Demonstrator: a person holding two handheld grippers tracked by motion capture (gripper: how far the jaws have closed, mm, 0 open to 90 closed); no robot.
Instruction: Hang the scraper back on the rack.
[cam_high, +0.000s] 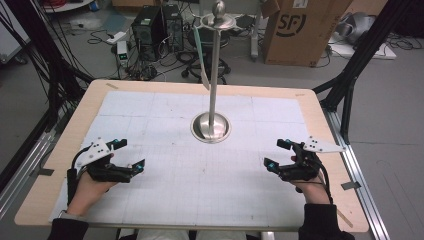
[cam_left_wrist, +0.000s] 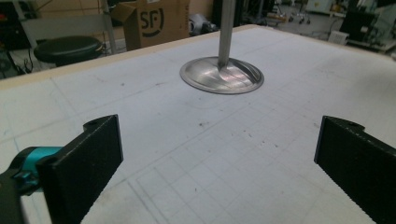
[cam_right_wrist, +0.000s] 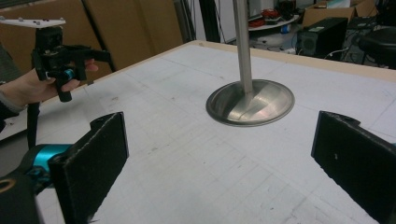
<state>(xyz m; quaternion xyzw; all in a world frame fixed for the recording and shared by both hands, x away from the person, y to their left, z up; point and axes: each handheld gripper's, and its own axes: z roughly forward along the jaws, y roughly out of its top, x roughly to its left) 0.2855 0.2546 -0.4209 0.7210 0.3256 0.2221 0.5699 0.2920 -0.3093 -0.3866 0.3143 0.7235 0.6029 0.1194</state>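
A polished metal stand rises from the middle of the white gridded mat (cam_high: 165, 190). Its round base (cam_high: 211, 127) (cam_left_wrist: 222, 77) (cam_right_wrist: 251, 102) carries a thin pole (cam_high: 215, 75) topped by a small dish and ball (cam_high: 218, 15). A pale strip (cam_high: 201, 55) hangs from that dish. My left gripper (cam_high: 131, 154) (cam_left_wrist: 219, 149) rests at the mat's near left, open with nothing between its jaws. It also appears across the table in the right gripper view (cam_right_wrist: 88, 63), held in a hand. My right gripper (cam_high: 274, 154) (cam_right_wrist: 219, 144) mirrors it at the near right, open and holding nothing.
The mat lies on a wooden table (cam_high: 320, 115). Beyond its far edge stand a cardboard box (cam_high: 300, 30), computer towers (cam_high: 150, 32) and floor cables. A black frame post (cam_high: 360, 55) leans at the right. A black stool (cam_left_wrist: 67, 49) sits off the table.
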